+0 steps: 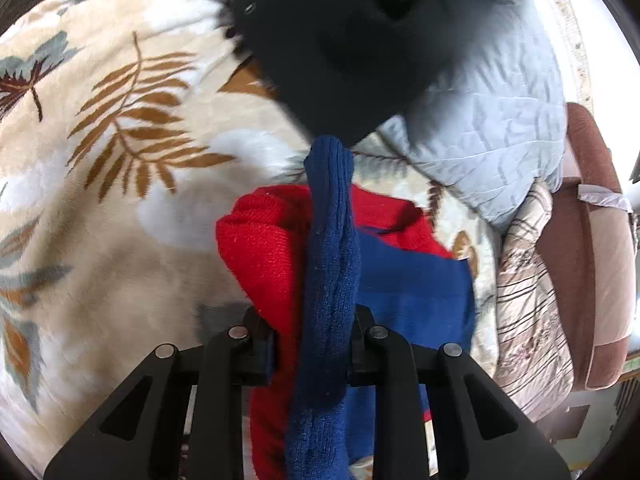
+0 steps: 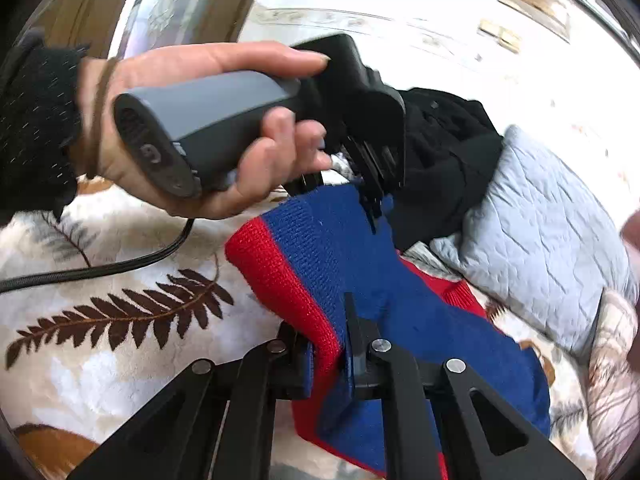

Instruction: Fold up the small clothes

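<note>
Left wrist view: my left gripper (image 1: 312,350) is clamped on a bunched blue fold of the knit garment (image 1: 332,264), lifted above the leaf-print blanket (image 1: 120,220). Soft, light, floppy; grip edges.

Right wrist view: my right gripper (image 2: 328,364) pinches the garment's red-trimmed hem. A black garment (image 2: 448,160) and grey pillow (image 2: 540,220) crowd the far side.
</note>
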The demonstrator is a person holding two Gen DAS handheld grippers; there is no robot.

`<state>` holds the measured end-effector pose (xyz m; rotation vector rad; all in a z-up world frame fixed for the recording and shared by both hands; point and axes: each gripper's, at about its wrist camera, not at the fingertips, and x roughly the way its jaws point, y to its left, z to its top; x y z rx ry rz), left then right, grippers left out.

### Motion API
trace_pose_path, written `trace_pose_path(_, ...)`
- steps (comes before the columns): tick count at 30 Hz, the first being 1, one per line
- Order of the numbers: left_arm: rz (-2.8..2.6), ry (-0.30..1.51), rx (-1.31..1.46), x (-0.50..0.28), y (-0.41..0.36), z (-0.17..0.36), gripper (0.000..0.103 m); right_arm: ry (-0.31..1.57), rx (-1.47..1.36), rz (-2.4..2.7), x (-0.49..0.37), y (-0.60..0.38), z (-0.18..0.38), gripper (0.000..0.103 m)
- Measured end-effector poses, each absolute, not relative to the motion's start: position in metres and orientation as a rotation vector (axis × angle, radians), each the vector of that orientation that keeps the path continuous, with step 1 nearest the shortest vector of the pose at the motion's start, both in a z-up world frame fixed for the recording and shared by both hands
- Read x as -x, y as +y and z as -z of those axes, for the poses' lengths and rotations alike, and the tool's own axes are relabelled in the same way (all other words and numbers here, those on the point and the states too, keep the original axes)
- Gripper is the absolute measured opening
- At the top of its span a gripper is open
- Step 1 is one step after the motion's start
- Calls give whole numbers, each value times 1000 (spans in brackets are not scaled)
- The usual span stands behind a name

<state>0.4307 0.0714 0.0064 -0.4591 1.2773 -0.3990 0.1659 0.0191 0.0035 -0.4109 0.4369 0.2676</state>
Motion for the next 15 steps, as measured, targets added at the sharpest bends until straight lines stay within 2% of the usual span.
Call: trace_pose_path(15,434,1223,406,-408,-27,-67,21,479,27,-206,-153,-103,-42,10)
